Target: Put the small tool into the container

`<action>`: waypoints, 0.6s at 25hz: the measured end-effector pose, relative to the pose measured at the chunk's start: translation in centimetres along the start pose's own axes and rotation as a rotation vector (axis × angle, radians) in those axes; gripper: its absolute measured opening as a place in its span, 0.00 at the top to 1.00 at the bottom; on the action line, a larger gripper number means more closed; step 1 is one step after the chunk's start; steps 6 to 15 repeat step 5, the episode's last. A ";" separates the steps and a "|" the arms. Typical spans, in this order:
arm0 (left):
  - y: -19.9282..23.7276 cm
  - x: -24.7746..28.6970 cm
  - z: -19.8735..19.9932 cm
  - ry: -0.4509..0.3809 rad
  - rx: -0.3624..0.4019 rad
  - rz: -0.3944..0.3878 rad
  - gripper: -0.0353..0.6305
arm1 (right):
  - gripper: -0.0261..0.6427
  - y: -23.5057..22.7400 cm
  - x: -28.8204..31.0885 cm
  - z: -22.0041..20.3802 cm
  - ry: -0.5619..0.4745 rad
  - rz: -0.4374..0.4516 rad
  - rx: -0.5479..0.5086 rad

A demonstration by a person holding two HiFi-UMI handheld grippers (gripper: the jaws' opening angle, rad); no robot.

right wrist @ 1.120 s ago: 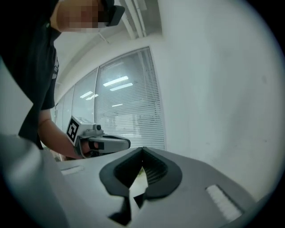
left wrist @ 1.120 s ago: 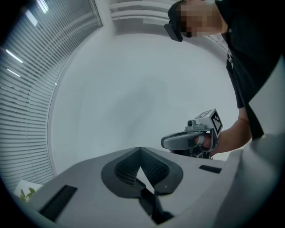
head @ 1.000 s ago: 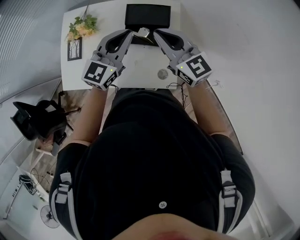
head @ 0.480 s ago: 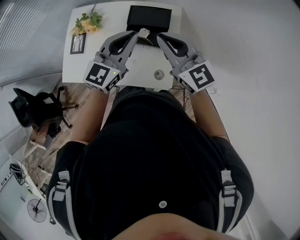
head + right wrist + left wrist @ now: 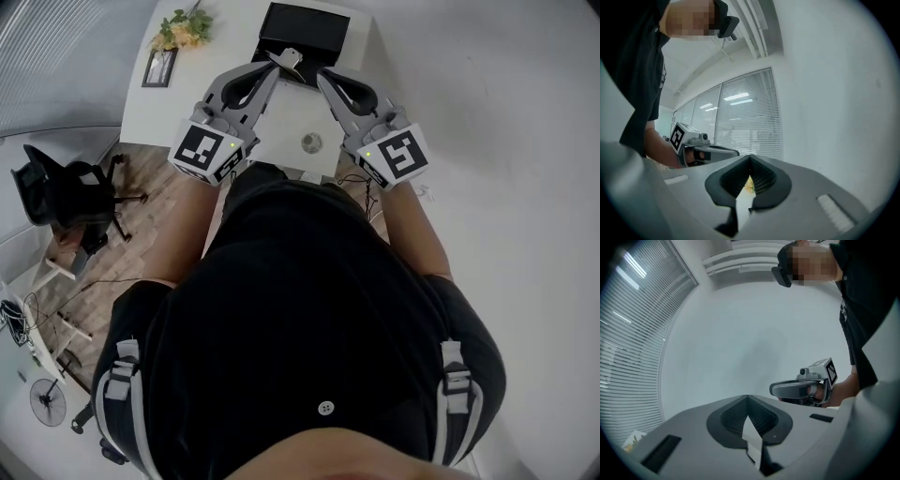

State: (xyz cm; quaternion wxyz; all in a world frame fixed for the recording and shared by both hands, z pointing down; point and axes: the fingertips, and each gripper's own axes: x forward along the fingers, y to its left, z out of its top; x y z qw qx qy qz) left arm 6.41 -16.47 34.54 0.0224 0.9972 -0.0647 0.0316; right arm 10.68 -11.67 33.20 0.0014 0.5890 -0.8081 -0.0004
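A black open container (image 5: 302, 28) stands at the far edge of the white table (image 5: 281, 117). The small silver tool (image 5: 290, 58) is at the tip of my left gripper (image 5: 278, 66), over the container's near rim. That gripper is shut on it. In the left gripper view the jaws (image 5: 748, 401) meet at their tips with a pale sliver between them. My right gripper (image 5: 323, 75) hovers just right of the tool, shut and holding nothing. Its jaws (image 5: 750, 161) leave only a thin slit. Each gripper shows in the other's view: the right gripper (image 5: 806, 387) and the left gripper (image 5: 701, 150).
A small round grey object (image 5: 310, 142) lies on the table between my arms. Flowers (image 5: 184, 28) and a picture frame (image 5: 161, 67) sit at the table's left end. A black chair (image 5: 66, 197) stands on the floor to the left.
Both grippers have moved slightly forward together. The tool at the left tip has gone from just short of the container to over its near rim.
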 end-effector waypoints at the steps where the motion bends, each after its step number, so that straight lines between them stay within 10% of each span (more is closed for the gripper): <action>1: -0.3 -0.1 -0.1 -0.001 0.002 0.005 0.94 | 0.94 0.1 -0.3 -0.1 -0.002 0.005 -0.002; 15: -1.3 -0.4 -0.5 0.000 0.010 0.016 0.94 | 0.94 0.5 -1.1 -0.5 -0.005 0.016 -0.006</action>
